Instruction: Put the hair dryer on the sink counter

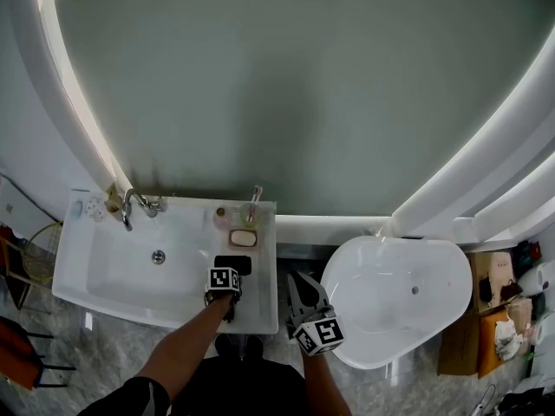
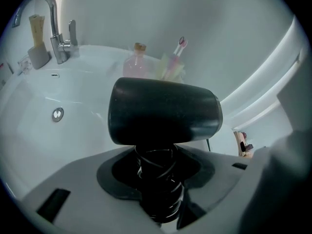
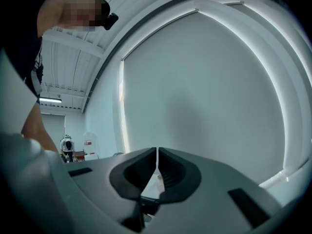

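Observation:
A black hair dryer (image 1: 234, 263) is over the right part of the white sink counter (image 1: 263, 306), just in front of the soap dish. In the left gripper view its barrel (image 2: 163, 112) lies crosswise above the jaws. Its handle, wound with black cord (image 2: 158, 179), runs down between them. My left gripper (image 1: 227, 286) (image 2: 157, 162) is shut on that handle. Whether the dryer touches the counter I cannot tell. My right gripper (image 1: 297, 280) (image 3: 157, 152) hangs off the counter's right edge, level, shut with nothing in it.
The basin (image 1: 130, 271) with its drain and the faucet (image 1: 130, 204) lie to the left. A soap dish (image 1: 244, 237), a pink bottle (image 2: 136, 62) and a toothbrush (image 1: 254, 199) stand at the counter's back right. A white bathtub (image 1: 399, 297) is to the right.

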### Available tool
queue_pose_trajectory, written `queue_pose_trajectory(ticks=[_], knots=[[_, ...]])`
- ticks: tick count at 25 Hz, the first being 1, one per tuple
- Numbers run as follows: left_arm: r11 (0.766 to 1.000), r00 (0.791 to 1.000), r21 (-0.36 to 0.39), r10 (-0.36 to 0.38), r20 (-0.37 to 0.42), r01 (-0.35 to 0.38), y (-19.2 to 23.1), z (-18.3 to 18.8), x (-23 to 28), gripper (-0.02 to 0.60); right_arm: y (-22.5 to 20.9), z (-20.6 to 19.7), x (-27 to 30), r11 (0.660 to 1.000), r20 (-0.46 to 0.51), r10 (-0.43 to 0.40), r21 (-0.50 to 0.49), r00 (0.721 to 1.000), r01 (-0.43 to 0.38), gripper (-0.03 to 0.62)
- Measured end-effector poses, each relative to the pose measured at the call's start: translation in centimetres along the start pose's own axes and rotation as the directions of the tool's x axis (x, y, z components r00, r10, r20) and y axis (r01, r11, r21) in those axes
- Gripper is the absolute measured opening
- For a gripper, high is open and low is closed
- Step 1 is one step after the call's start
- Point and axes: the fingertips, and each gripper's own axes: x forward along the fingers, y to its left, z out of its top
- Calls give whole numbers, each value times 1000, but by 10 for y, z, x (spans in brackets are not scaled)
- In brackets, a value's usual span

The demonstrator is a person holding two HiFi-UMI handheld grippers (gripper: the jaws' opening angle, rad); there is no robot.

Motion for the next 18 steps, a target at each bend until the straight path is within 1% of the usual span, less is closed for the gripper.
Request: queue_pose_trajectory(ticks=[5,7,12,14,18], knots=[[998,998,55,26,-58,-23,-5,3,10,212,-1,1,1,1000,-5,1,-2,1000,-1,35],[998,996,53,37,-86,-32,-3,2,17,212,0,0,1,1000,-7,0,1,1000,0,35],[999,989,17,50,-138,-48,2,1,25,212,-1,-8,2,1000,-33,-9,-7,999,9,35],[999,986,9,54,-158,-54,4,3,28,212,-3,-10,1,1000,-35,-8,5,999,9,35],[997,979,33,70,-192,-65,7,4,39,212,-7,-16,-1,999,-48,-29,19,998,30,35]])
